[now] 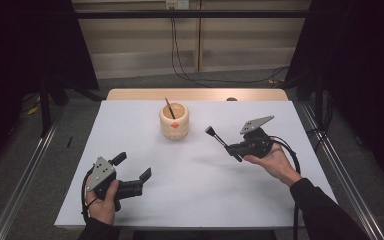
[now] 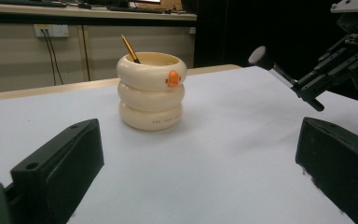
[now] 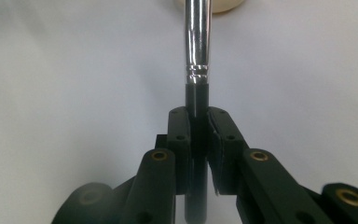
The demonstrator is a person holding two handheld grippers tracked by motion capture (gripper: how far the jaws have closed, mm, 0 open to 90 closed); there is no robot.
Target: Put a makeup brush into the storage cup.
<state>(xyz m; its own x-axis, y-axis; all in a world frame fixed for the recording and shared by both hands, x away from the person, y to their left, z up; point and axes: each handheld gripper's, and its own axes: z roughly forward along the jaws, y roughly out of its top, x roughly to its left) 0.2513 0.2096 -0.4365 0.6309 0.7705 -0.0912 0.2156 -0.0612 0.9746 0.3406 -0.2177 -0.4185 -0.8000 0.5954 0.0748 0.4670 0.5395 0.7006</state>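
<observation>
Two grippers were over a white table (image 1: pixel 195 200) in a dim room with black curtains at both sides and a pale wall behind. Your right gripper (image 1: pixel 239 148) had its jaws clamped on the black handle of a makeup brush (image 1: pixel 219 138), lifted above the table's right half. The brush's long axis ran up and left, its dark head toward the cream ringed cup (image 1: pixel 174 121) near the far edge, close but apart. A thin brush (image 1: pixel 169 107) leaned inside that cup. Your left gripper (image 1: pixel 133 173) rested near the front left edge, jaws spread wide, holding nothing. Bare white tabletop lay between the two grippers.
</observation>
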